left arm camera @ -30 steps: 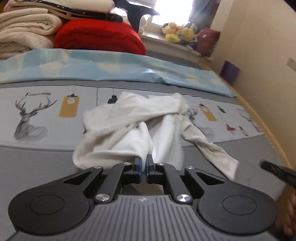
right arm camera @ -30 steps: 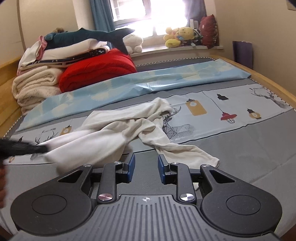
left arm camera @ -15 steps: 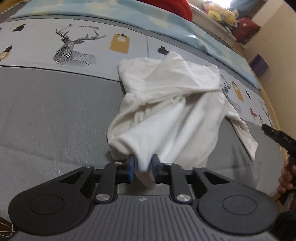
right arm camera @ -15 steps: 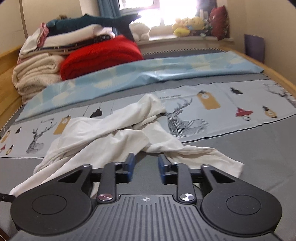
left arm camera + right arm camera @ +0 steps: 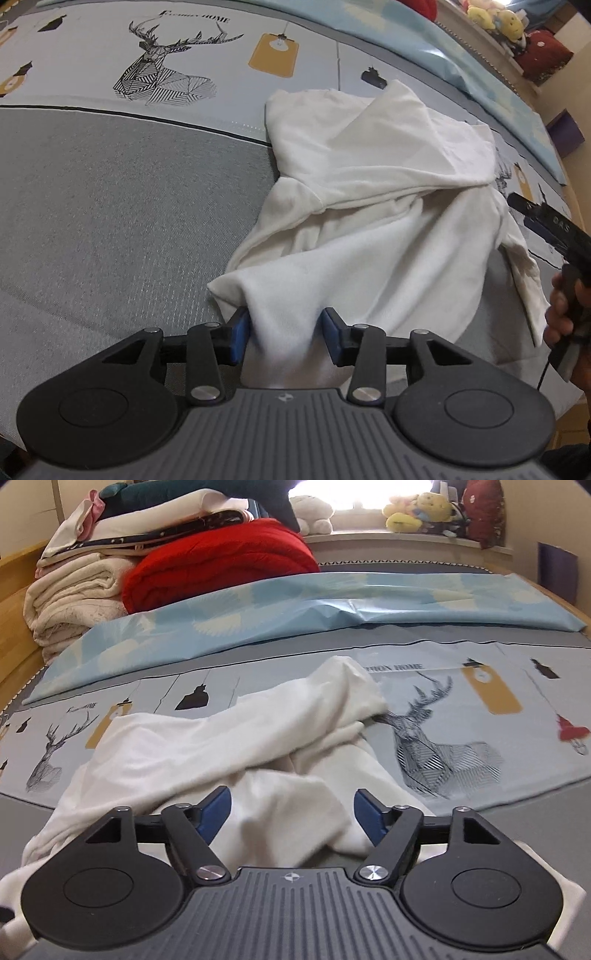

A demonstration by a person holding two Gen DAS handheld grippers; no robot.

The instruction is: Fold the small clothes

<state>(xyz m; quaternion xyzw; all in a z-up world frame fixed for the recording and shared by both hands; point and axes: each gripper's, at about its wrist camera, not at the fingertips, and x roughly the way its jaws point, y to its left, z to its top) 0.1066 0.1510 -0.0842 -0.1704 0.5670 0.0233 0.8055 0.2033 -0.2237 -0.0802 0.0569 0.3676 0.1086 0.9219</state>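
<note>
A crumpled white garment [image 5: 373, 206] lies on the grey bed cover, and it also shows in the right wrist view [image 5: 236, 746]. My left gripper [image 5: 284, 332] is open, with a fold of the garment's near edge lying loosely between its blue pads. My right gripper [image 5: 291, 808] is open wide, low over the garment's near part, with cloth between the fingers. The right gripper also shows in the left wrist view [image 5: 546, 221], at the garment's right edge.
The bed cover [image 5: 480, 709] has deer and lamp prints. A light blue sheet [image 5: 295, 602] lies across the bed behind the garment. A red blanket [image 5: 221, 561] and a pile of folded blankets [image 5: 74, 587] stand at the far left. Plush toys [image 5: 417, 513] sit on the windowsill.
My left gripper has opened from shut on the garment's edge and now looks down on the bed. My right gripper has opened wider and moved forward over the garment.
</note>
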